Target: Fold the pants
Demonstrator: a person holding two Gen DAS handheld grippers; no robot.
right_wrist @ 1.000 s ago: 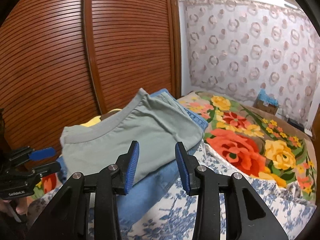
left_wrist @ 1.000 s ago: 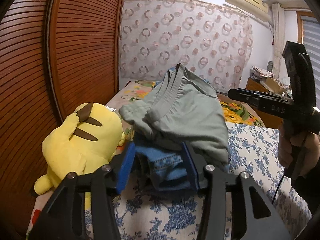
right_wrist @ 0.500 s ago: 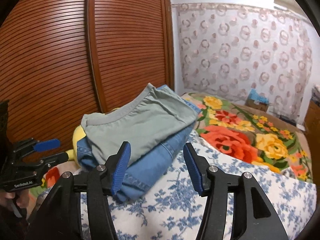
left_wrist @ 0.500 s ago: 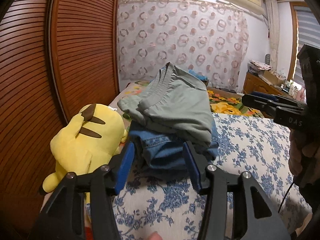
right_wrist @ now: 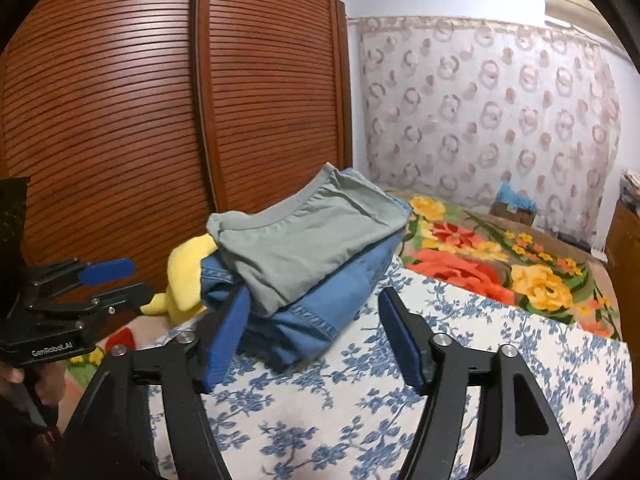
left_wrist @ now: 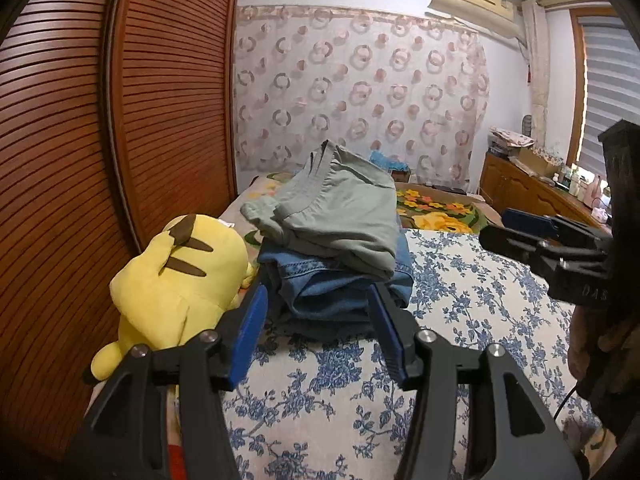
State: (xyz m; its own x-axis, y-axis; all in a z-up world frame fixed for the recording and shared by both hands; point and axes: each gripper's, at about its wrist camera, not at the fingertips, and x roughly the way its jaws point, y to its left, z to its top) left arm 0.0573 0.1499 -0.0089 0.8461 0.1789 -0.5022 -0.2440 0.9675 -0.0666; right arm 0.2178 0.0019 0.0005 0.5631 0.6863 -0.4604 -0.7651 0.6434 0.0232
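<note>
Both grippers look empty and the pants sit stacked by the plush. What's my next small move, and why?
Probably ease both grippers clear. The grey-green pants lie folded on the folded jeans, beside the yellow plush. The left gripper and right gripper are open, gripping nothing, so the stack seems done.

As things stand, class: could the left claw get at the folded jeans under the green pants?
Probably yes. The left claw is open, and the jeans lie just beyond its tips with nothing between; the yellow plush sits off to one side.
</note>
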